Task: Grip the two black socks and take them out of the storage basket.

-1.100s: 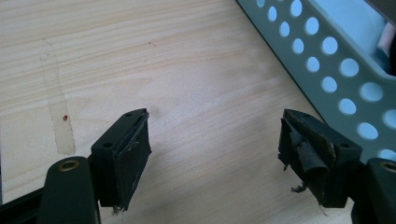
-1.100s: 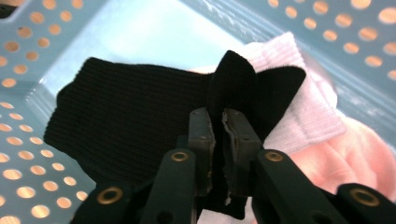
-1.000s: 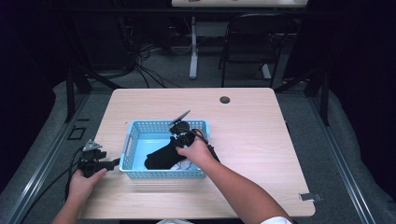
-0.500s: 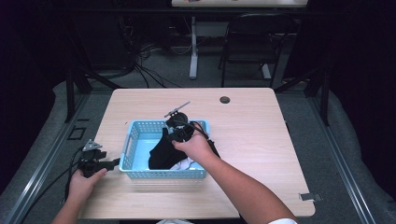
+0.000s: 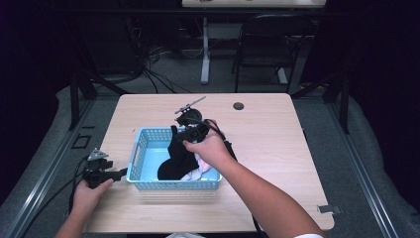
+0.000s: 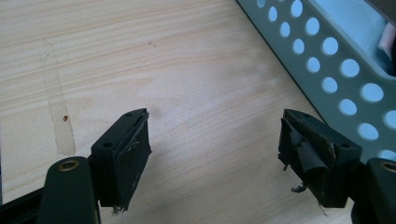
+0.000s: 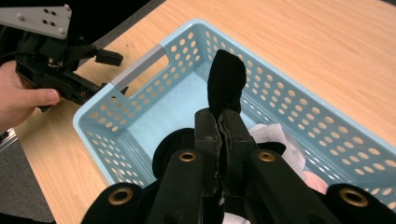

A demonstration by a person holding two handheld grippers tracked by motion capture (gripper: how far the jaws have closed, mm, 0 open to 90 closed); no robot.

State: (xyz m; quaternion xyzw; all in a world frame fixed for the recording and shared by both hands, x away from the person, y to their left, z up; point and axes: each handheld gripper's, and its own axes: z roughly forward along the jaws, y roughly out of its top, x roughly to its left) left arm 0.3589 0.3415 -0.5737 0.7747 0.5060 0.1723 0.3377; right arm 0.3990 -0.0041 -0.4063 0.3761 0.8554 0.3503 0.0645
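Note:
A light blue perforated basket (image 5: 143,144) stands on the wooden table (image 5: 277,129). My right gripper (image 5: 184,135) is shut on a black cloth (image 5: 176,158) and holds it up over the basket, its lower end still hanging inside. In the right gripper view the jaws pinch the black cloth (image 7: 226,84) with the basket (image 7: 280,107) below. A white and pink cloth (image 5: 198,171) lies in the basket. My left gripper (image 5: 119,173) rests open on the table just left of the basket, its pads (image 6: 133,149) apart over bare wood beside the basket wall (image 6: 336,70).
A small dark round fitting (image 5: 238,105) sits in the table near its far edge. A black chair (image 5: 262,44) and a table leg (image 5: 205,49) stand beyond the table. Cables lie on the floor behind.
My right gripper has risen and moved toward the far side of the basket, lifting the black cloth up with it. The left gripper has stayed in place.

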